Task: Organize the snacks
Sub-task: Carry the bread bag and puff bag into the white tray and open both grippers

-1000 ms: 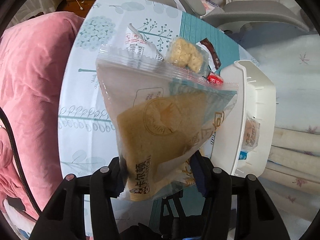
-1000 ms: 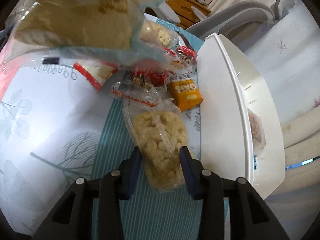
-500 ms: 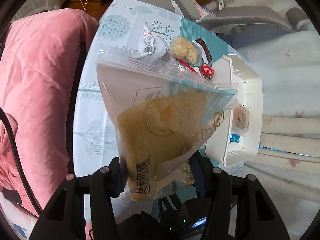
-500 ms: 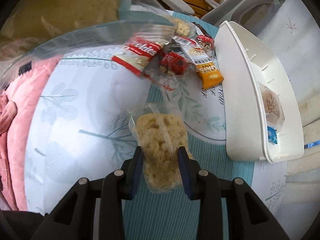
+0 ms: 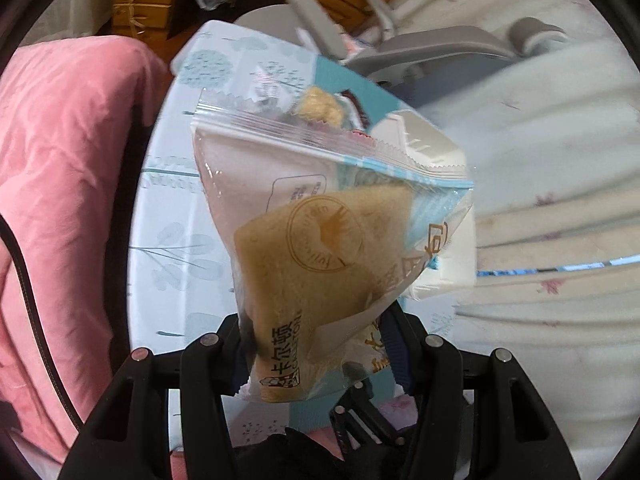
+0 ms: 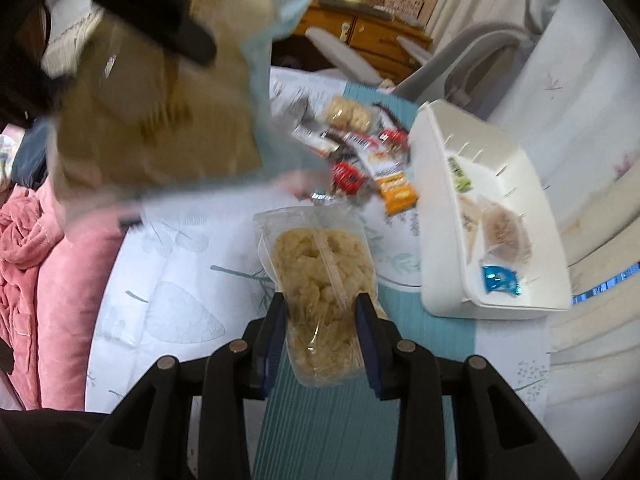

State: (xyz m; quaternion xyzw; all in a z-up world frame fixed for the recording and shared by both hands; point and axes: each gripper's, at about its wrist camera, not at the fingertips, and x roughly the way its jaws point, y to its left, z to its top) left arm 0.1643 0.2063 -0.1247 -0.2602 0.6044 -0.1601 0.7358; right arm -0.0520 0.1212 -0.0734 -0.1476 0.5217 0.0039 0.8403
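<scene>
My left gripper (image 5: 316, 344) is shut on a clear packet of tan cake (image 5: 320, 248) with blue trim, held high above the table; the same packet (image 6: 156, 120) looms blurred at upper left in the right wrist view. My right gripper (image 6: 320, 320) is shut on a clear bag of pale puffed snacks (image 6: 320, 280), lifted above the table. A white plastic basket (image 6: 436, 208) stands at the right and holds a few small packets, including a blue one (image 6: 498, 278). It shows behind the cake packet in the left wrist view (image 5: 424, 140).
Several loose snack packets (image 6: 368, 160) lie in a pile on the patterned tablecloth (image 6: 168, 280) left of the basket. A pink blanket (image 5: 60, 180) borders the table's left side. A grey chair (image 5: 440, 48) and a wooden dresser (image 6: 372, 36) stand behind.
Both grippers have risen higher above the table with their packets. The right gripper's puffed snack bag has left the table surface. The view now looks down on the basket and pile.
</scene>
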